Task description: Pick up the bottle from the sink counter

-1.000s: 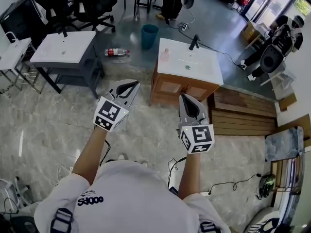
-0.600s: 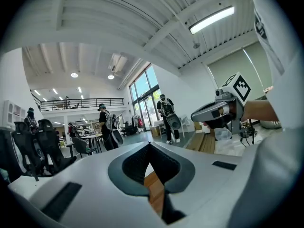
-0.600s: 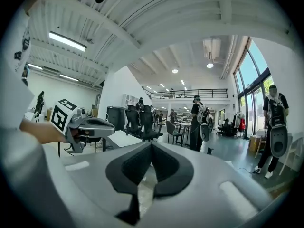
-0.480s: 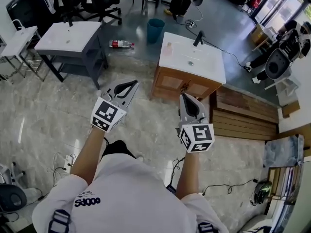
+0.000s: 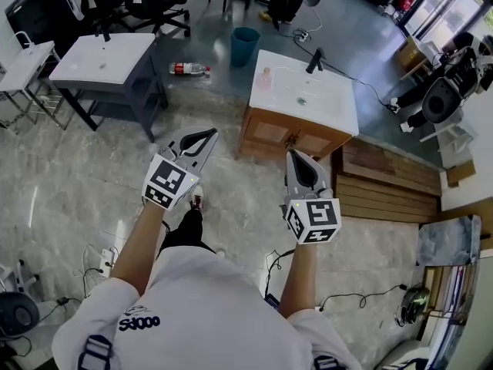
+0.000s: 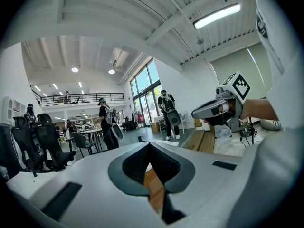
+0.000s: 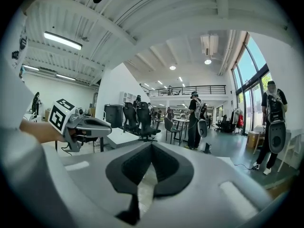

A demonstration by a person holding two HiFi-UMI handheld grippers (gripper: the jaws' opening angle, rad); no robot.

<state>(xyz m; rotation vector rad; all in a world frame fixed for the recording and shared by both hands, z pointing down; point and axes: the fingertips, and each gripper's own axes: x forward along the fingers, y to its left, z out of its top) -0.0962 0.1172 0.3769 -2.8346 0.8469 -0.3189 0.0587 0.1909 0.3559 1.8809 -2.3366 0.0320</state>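
Observation:
A small pale pink bottle [image 5: 266,75] stands upright on the left part of the white sink counter [image 5: 327,106], which has a wooden cabinet and a black faucet [image 5: 313,59]. Both grippers hang over the marble floor, well short of the counter. My left gripper [image 5: 208,134] is shut and empty, left of the cabinet; its jaw tips [image 6: 150,145] meet with nothing between them. My right gripper [image 5: 296,155] is shut and empty, just before the cabinet's front; its jaws [image 7: 151,145] are closed together. Each gripper view shows the other gripper: the right one [image 6: 221,110] and the left one [image 7: 83,125].
A red-labelled bottle [image 5: 189,69] lies on the floor by a blue bin [image 5: 245,46]. A second white-topped sink table [image 5: 108,56] stands at the left, office chairs behind it. Wooden planks [image 5: 389,183] lie right of the cabinet. People stand in the hall [image 7: 194,120].
The person has stepped forward: a dark-trousered leg and shoe now show under the left gripper. The counter sits slightly higher in view. Both grippers stay shut and level.

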